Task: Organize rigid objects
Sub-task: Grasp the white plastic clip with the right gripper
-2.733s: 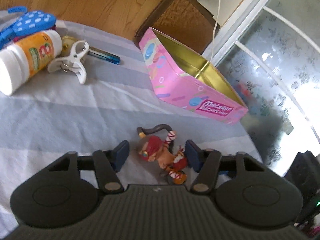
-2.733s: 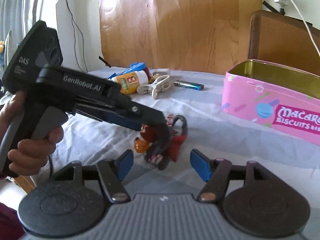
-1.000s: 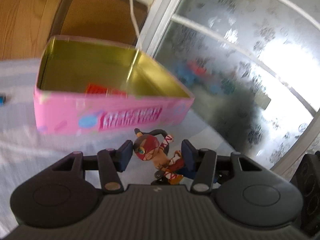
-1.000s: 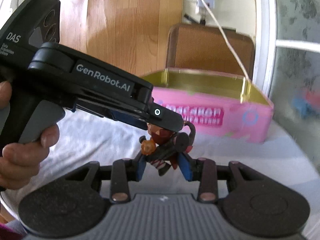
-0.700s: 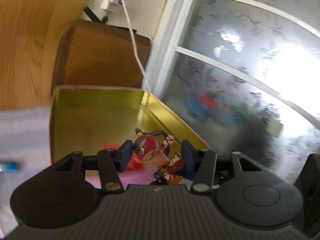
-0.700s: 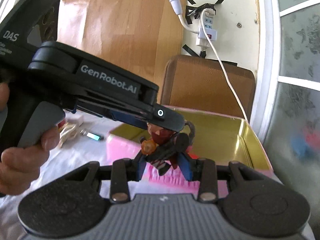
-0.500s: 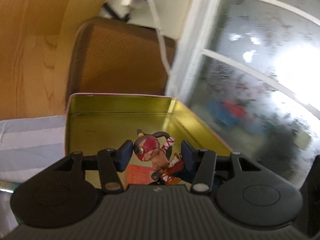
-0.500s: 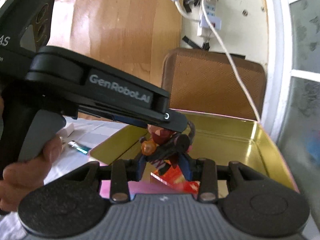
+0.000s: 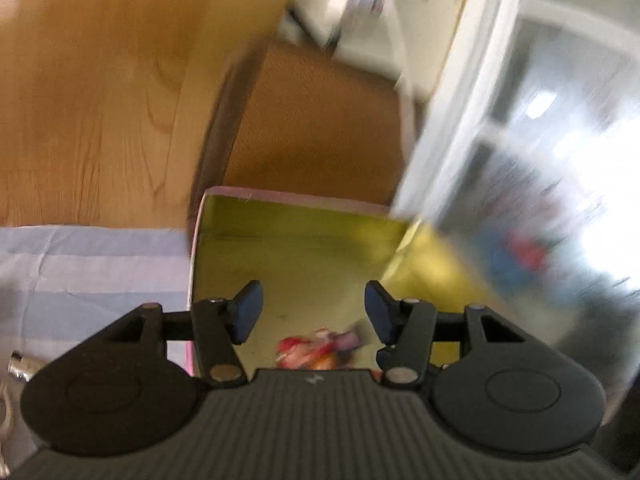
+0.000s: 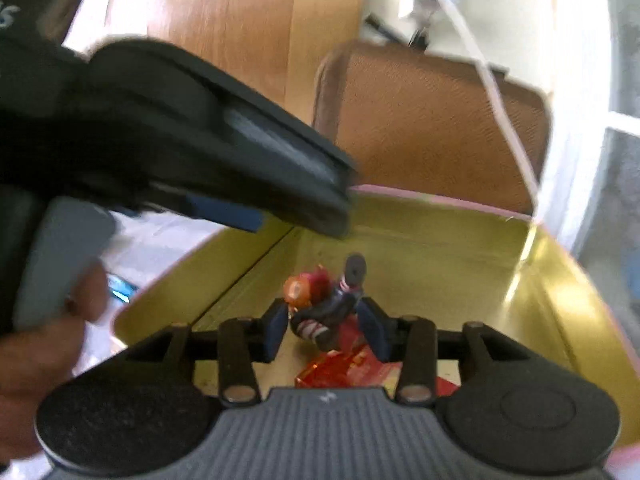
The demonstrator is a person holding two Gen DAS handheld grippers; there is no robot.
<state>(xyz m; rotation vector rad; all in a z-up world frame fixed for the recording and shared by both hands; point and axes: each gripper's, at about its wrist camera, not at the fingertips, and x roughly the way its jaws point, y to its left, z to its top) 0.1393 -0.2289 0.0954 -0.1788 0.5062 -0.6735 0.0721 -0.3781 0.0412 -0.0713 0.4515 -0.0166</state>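
While left gripper (image 9: 313,310) jaws gape over tin (image 9: 304,204), right gripper (image 10: 326,330) view shows figurine (image 10: 320,304) clamped

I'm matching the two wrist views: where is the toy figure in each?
Left wrist: figure, blurred, bottom centre, below the open left claw.
Right wrist: figure, lower centre, between the right claw pads.
Shared landmark: the gold-lined pink tin.

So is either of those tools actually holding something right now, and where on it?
The right tool grips the small toy figure across its middle, above the open pink tin. The left tool is open and holds nothing.
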